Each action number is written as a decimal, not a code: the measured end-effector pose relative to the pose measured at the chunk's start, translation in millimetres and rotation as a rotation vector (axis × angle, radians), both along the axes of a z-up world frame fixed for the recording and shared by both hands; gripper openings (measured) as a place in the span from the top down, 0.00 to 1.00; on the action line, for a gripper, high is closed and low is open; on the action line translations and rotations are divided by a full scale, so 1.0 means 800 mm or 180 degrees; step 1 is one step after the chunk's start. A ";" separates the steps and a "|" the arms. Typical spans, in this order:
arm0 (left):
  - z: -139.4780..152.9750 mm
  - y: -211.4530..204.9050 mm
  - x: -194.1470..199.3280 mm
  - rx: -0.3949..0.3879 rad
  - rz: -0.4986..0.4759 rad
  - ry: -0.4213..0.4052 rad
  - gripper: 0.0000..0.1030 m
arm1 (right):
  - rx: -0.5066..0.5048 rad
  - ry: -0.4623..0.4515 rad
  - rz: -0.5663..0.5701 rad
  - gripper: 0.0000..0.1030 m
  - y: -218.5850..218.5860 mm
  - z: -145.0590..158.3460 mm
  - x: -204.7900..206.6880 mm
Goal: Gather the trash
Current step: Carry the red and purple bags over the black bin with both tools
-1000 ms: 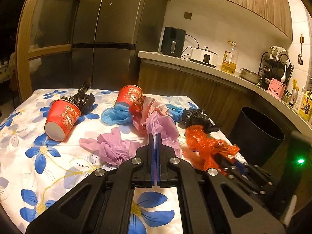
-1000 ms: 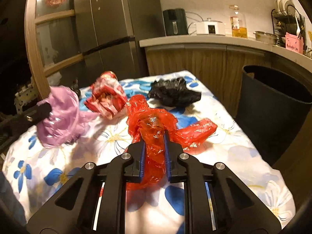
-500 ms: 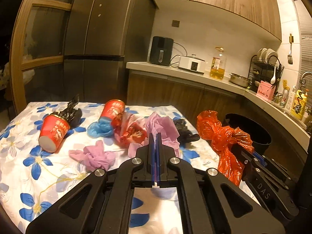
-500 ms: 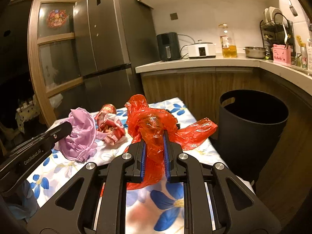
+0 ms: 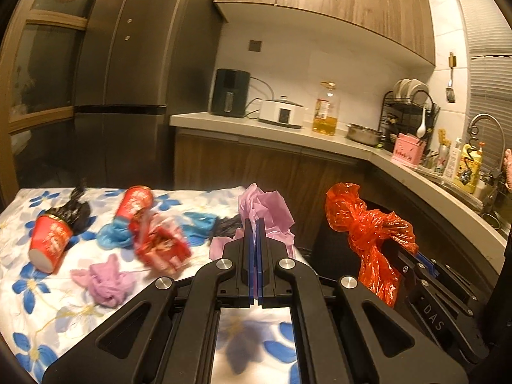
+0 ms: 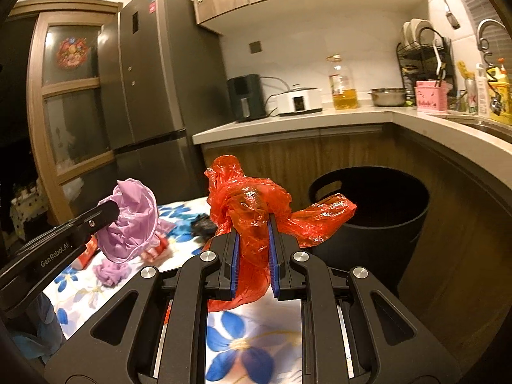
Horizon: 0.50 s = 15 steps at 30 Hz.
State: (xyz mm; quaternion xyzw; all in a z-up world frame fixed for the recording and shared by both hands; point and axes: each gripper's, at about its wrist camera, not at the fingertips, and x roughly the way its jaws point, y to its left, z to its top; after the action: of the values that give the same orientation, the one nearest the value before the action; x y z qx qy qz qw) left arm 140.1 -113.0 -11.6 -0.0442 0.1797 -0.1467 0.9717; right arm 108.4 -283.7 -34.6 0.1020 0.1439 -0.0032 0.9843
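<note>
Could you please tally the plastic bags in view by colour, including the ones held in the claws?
Purple bags: 2, one in the left claw, one on the table
Orange-red bag: 1, in the right claw
Black bags: 2
Blue bags: 2, seen as separate patches
Total: 7

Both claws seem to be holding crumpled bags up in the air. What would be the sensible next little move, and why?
Probably carry both toward the black bin. The right gripper is clamped on the red bag, the left gripper on the pink bag, both lifted off the floral table, neither over the bin's opening yet.
</note>
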 end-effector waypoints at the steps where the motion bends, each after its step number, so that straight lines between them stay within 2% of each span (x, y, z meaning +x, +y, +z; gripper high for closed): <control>1: 0.002 -0.006 0.003 0.0000 -0.0029 -0.0007 1.00 | -0.0004 -0.0011 -0.0040 0.86 -0.006 0.001 -0.001; 15: 0.026 -0.097 0.031 -0.0023 -0.0456 -0.0192 1.00 | -0.0021 -0.0179 -0.0476 0.86 -0.083 0.021 0.001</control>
State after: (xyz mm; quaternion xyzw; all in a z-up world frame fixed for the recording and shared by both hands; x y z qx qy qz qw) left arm 164.7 -190.8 8.9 -0.0304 0.1525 -0.2178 0.9635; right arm 109.0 -350.4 -18.0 0.1093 0.1082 -0.0743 0.9853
